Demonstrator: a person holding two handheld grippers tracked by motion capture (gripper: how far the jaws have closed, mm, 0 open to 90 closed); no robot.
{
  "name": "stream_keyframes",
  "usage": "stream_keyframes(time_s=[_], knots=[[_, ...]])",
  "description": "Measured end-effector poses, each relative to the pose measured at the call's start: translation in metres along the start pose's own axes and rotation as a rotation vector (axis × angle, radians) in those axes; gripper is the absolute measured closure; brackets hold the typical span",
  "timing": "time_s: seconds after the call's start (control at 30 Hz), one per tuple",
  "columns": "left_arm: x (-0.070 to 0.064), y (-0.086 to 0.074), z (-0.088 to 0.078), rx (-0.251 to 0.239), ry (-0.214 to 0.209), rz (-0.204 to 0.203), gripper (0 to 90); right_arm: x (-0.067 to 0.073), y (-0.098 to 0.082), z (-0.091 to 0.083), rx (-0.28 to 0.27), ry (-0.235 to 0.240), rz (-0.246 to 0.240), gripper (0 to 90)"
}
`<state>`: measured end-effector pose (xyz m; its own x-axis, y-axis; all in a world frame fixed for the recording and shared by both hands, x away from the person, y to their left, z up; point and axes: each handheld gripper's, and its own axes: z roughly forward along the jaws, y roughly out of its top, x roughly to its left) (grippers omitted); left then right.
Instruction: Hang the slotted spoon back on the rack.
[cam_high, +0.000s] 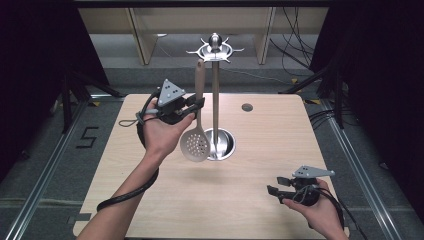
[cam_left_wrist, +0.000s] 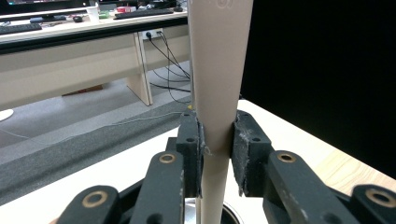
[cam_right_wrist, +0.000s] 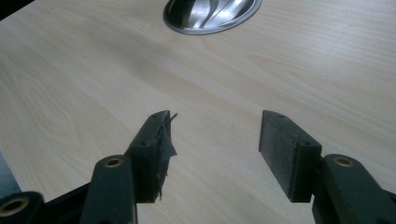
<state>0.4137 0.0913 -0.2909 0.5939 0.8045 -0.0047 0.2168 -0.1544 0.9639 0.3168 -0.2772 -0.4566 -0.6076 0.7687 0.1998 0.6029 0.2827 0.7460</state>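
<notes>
High view: left gripper (cam_high: 196, 106) jaws squeeze the slotted spoon (cam_high: 195, 144) handle beside the rack (cam_high: 215, 50) pole.
Right gripper (cam_high: 276, 186): jaws wide apart, nothing inside, low over worktop (cam_high: 270, 135).
Tip: keep it straight; catch its top on a hook.

One slotted spoon (cam_high: 194, 145), one utensil stand (cam_high: 215, 100), two tongs.

I see grey floor (cam_high: 45, 150) around my light wooden bench (cam_high: 280, 145), black curtains (cam_high: 380, 75) at both sides, loose cables (cam_high: 295, 45) behind
</notes>
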Motion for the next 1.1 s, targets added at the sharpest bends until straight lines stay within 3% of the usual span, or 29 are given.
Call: stream_keyframes(time_s=[0.4, 0.43, 0.5, 0.53, 0.6, 0.67, 0.73, 0.77, 0.87, 0.93, 1.0, 1.03, 1.1], knots=[[0.0, 0.001, 0.011, 0.01, -0.003, -0.005, 73.8, 0.002, 0.0, 0.0, 0.003, 0.008, 0.022, 44.5], [0.0, 0.0, 0.011, 0.011, -0.005, 0.001, 73.8, 0.0, 0.0, 0.0, -0.001, -0.005, -0.011, 44.5], [0.001, 0.0, 0.013, 0.008, -0.009, 0.006, 73.6, 0.0, 0.0, 0.0, 0.001, 0.002, -0.007, 44.5], [0.002, -0.001, 0.013, 0.007, -0.015, 0.014, 73.5, 0.002, 0.0, 0.0, 0.011, 0.013, 0.028, 44.6], [0.002, -0.002, 0.013, -0.004, -0.015, 0.02, 73.0, 0.0, 0.0, 0.001, 0.001, 0.004, -0.004, 44.5], [0.003, -0.005, 0.01, -0.028, -0.013, 0.048, 70.6, 0.0, 0.0, 0.001, 0.005, 0.011, 0.004, 44.5], [0.005, -0.008, 0.006, -0.044, -0.016, 0.051, 64.1, 0.001, 0.0, 0.0, 0.003, 0.005, 0.014, 44.6], [0.007, -0.012, 0.001, -0.05, -0.014, 0.062, 61.5, -0.001, 0.0, 0.0, -0.005, -0.004, -0.008, 44.6], [0.011, -0.026, -0.011, -0.053, -0.008, 0.097, 56.3, 0.0, 0.0, 0.0, -0.002, 0.008, -0.004, 44.5], [0.013, -0.044, -0.02, -0.045, -0.004, 0.119, 53.3, 0.0, 0.0, 0.0, -0.002, -0.004, -0.01, 44.5], [0.017, -0.062, -0.029, -0.029, 0.009, 0.141, 51.7, 0.0, -0.001, 0.002, -0.003, 0.028, 0.01, 44.5], [0.019, -0.07, -0.033, -0.018, 0.015, 0.144, 51.0, 0.0, 0.0, 0.0, -0.001, 0.001, -0.014, 44.5], [0.025, -0.087, -0.039, 0.008, 0.015, 0.162, 49.6, 0.0, 0.0, 0.001, 0.0, 0.002, -0.006, 44.5]])
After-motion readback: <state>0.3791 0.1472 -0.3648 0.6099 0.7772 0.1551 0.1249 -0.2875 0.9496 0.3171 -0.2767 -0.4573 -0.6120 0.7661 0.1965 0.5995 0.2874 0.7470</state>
